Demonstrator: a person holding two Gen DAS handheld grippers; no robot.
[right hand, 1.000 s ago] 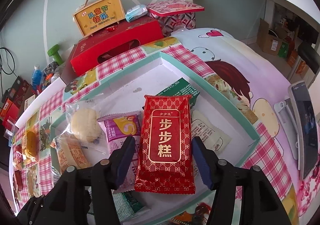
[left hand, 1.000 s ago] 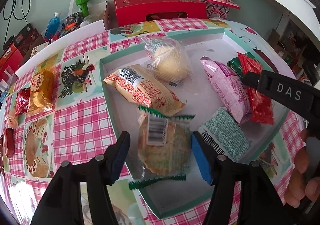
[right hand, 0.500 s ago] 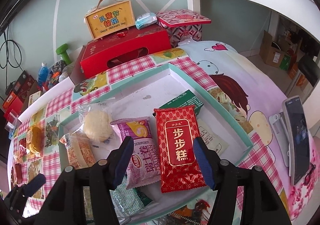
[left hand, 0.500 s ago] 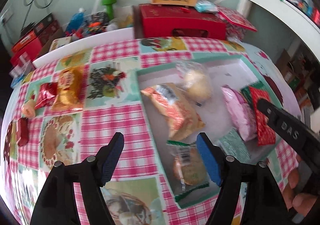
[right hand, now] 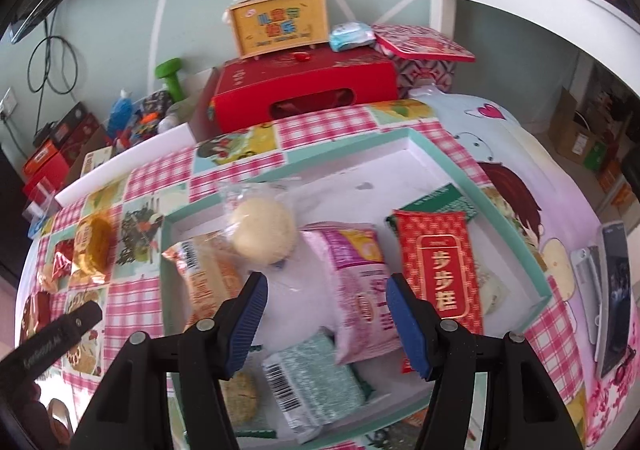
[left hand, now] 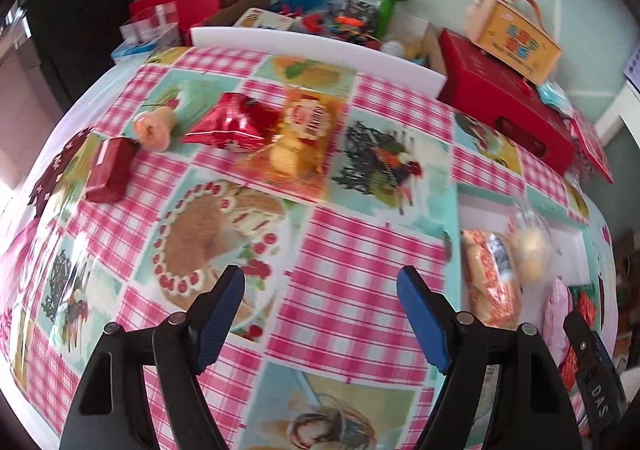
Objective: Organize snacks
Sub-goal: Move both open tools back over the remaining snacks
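Left wrist view: left gripper [left hand: 320,314] is spread and empty over the checked tablecloth [left hand: 352,314]; I'd go for the yellow cake pack [left hand: 298,145] flat-on, avoiding the red pouch [left hand: 230,127] touching it. Right gripper [right hand: 326,312], also apart and empty, hovers over the teal-rimmed tray [right hand: 512,226] of snacks; cluttered room, boxes along the wall.

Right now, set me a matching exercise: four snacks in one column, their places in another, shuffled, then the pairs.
1. pink packet
2. red packet with gold characters
3. round pale bun
4. yellow cake pack

A. on the tablecloth, outside the tray
B. in the tray, right of the pink packet
C. in the tray, toward its far left
D. in the tray, ahead of the right jaws

1-D, 2-B, 3-C, 4-A
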